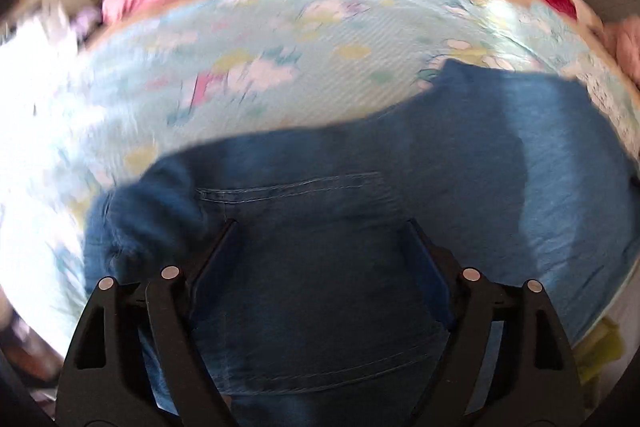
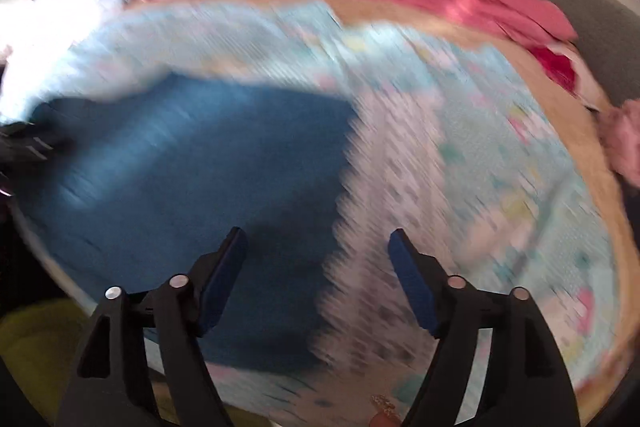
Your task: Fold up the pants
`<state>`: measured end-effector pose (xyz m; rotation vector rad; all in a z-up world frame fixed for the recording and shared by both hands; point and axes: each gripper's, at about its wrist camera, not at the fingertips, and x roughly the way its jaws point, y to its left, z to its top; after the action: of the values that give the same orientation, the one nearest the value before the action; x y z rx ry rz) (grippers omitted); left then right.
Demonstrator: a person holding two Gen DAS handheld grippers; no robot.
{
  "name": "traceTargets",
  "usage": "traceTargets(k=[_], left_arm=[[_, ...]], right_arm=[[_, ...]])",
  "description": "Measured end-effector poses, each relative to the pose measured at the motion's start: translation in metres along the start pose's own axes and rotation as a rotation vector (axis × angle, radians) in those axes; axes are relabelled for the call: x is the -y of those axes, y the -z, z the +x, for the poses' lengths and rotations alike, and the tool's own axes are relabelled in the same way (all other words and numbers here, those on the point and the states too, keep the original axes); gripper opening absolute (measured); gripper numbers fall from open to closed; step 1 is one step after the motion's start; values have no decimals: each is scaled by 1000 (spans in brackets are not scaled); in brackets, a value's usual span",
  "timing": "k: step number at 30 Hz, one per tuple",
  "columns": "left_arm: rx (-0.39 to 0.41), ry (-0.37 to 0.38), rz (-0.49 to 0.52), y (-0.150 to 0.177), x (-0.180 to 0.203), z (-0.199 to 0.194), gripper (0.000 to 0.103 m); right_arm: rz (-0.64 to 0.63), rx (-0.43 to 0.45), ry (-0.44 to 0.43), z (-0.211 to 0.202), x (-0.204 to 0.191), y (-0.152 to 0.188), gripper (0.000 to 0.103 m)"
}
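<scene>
the folded blue denim pants (image 1: 360,227) are laid on the pastel cloud-print sheet (image 1: 240,67), both the left gripper (image 1: 322,231) and right gripper (image 2: 318,239) released and empty.

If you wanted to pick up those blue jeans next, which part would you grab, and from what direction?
Probably the jeans by their straight end edge, seen on the right in the right wrist view. It lies flat on the patterned sheet, so slide one finger under from the sheet side. The right tool is open and empty beside it.
</scene>
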<state>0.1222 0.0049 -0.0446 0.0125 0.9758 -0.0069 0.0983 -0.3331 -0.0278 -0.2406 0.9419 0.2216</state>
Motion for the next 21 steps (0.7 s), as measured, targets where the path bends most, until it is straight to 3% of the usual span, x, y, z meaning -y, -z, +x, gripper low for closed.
traceTargets(k=[2,6,9,12,16,21], left_arm=[[2,43,-39,-2,-11,-4,70],[-2,53,-33,1,-13,-2,70],[18,55,-26,2,-10,-9,73],[54,71,-35,5,-6,-26,82],[107,62,31,10,10,-50,86],[133,108,97,16,36,-69,90]], right_arm=[[24,-1,-10,3,10,12,74],[73,9,-17,-2,19,22,74],[83,13,-23,-5,20,22,75],[111,82,-63,-26,21,19,75],[98,141,-75,-52,14,18,75],[63,163,-101,-66,-3,17,79]])
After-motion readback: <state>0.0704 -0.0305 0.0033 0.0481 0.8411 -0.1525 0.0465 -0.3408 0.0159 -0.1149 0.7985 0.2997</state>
